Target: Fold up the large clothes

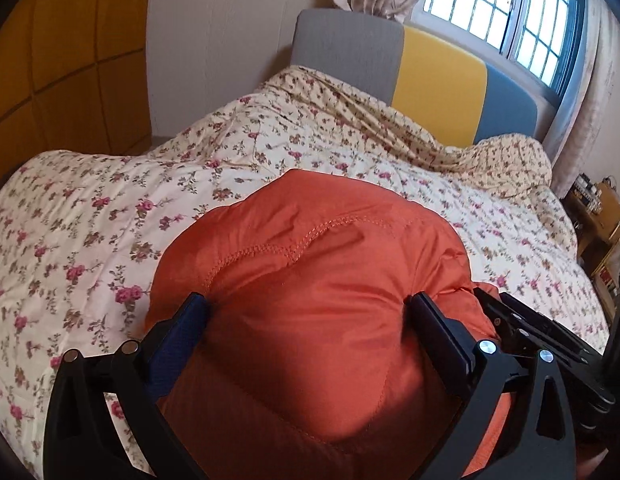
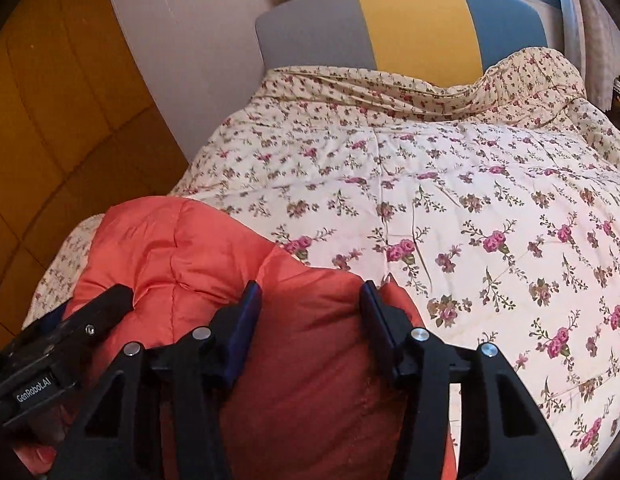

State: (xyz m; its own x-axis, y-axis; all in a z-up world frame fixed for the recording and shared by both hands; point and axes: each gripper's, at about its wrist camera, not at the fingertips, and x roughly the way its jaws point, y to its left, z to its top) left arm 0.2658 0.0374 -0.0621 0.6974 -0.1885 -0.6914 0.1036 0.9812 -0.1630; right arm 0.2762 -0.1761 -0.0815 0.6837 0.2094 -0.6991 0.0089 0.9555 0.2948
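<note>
An orange padded jacket [image 1: 310, 280] lies bunched at the near end of a bed covered by a flowered quilt [image 1: 110, 208]. Both tongs have hold of it, side by side.

The left tongs [image 1: 308, 308] straddle a thick puffed fold of the jacket: the cloth bulges up between the two fingers and fills the whole gap, with each blue pad pressed into its side. A line of stitching runs across the fold just beyond the fingertips. The jacket spreads forward of the tongs onto the quilt and back underneath them.

The right tongs [image 2: 310, 296] stand about half apart, clamped on another fold of the same jacket [image 2: 182, 248]; the orange cloth fills the space between the pads and rises a little past the tips. More of the jacket lies to the left of these tongs, where the left tongs' black finger presses into it. To the right, the quilt lies bare.

Beyond the quilt stands a headboard [image 2: 413, 20] in grey, yellow and blue panels.
</note>
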